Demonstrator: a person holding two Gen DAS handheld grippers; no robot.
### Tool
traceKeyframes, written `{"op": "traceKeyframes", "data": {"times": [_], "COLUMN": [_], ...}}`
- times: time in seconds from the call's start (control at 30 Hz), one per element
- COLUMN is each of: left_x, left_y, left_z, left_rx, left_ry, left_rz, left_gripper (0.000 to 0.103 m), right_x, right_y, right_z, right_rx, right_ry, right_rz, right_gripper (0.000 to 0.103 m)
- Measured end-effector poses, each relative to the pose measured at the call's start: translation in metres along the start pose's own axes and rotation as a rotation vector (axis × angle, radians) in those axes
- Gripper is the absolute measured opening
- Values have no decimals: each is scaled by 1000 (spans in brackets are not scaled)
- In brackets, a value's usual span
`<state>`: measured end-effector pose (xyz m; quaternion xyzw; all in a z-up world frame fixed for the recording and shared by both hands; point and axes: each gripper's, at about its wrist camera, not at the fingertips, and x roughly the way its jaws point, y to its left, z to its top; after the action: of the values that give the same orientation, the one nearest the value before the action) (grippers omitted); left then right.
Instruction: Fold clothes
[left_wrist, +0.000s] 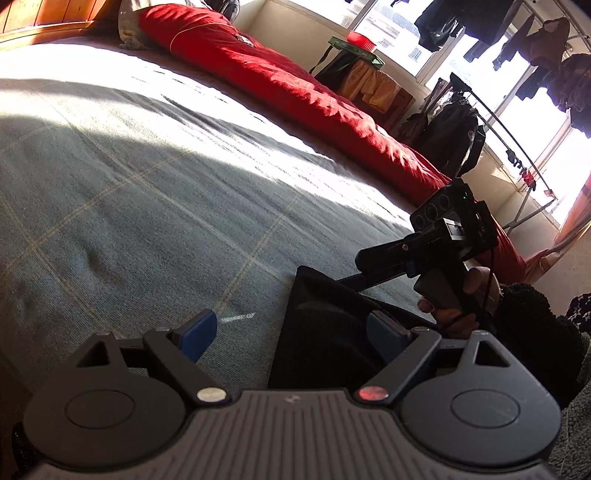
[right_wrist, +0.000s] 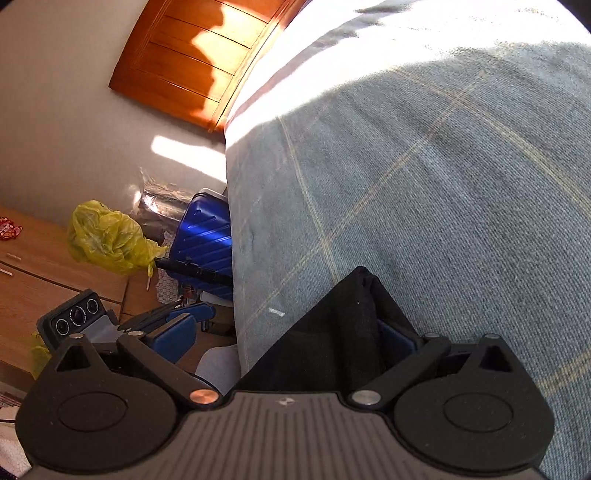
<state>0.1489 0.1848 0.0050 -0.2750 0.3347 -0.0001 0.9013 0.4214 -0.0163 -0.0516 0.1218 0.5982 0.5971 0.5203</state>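
A black garment lies crumpled on the grey-blue checked bed cover, near the bed's front edge. My left gripper is open wide, with the cloth between its blue pads and reaching up to the right pad. A hand holds my right gripper at the cloth's far edge. In the right wrist view, my right gripper is also open wide. The black garment rises in a peak between its fingers and hides part of the right pad. My left gripper shows at the left.
A red duvet runs along the bed's far side, with a drying rack of dark clothes by the window. Beside the bed are a blue suitcase, a yellow plastic bag, a wooden cabinet and the headboard.
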Motion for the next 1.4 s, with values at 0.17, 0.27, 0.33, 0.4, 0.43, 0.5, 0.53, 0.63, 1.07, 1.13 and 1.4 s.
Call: {"op": "traceKeyframes", "data": {"times": [0.17, 0.27, 0.33, 0.4, 0.43, 0.5, 0.53, 0.63, 1.07, 1.13, 1.4], "left_x": [-3, -2, -2, -1, -1, 0, 0, -2, -16, -14, 9], "left_y": [6, 10, 12, 13, 13, 13, 12, 10, 0, -8, -41], "left_z": [-3, -4, -5, -5, -5, -5, -4, -2, 2, 3, -29], "left_rx": [-28, -39, -44, -50, -53, -51, -49, -42, -47, -37, -12], "left_ry": [-6, -5, -4, -4, -4, -3, -4, -11, -33, -9, 196], "left_rz": [12, 15, 16, 15, 14, 14, 16, 22, 71, 45, -111], "left_gripper": [88, 88, 88, 88, 88, 88, 88, 88, 88, 88, 89], "right_x": [14, 12, 7, 1, -2, -7, -10, -20, -4, -23, -78], "right_y": [-5, -14, -15, -14, -13, -13, -12, -4, 23, 32, 48], "right_z": [18, 20, 18, 15, 14, 15, 15, 15, -24, -34, -90], "right_rx": [17, 63, 68, 56, 52, 55, 62, 54, -48, -82, -146], "right_ry": [21, -4, -35, -75, -97, -135, -151, -169, -21, -43, -91], "right_rz": [37, 82, 113, 125, 125, 120, 113, 107, -64, -81, -171], "right_gripper": [103, 103, 103, 103, 103, 103, 103, 103, 103, 103, 103]}}
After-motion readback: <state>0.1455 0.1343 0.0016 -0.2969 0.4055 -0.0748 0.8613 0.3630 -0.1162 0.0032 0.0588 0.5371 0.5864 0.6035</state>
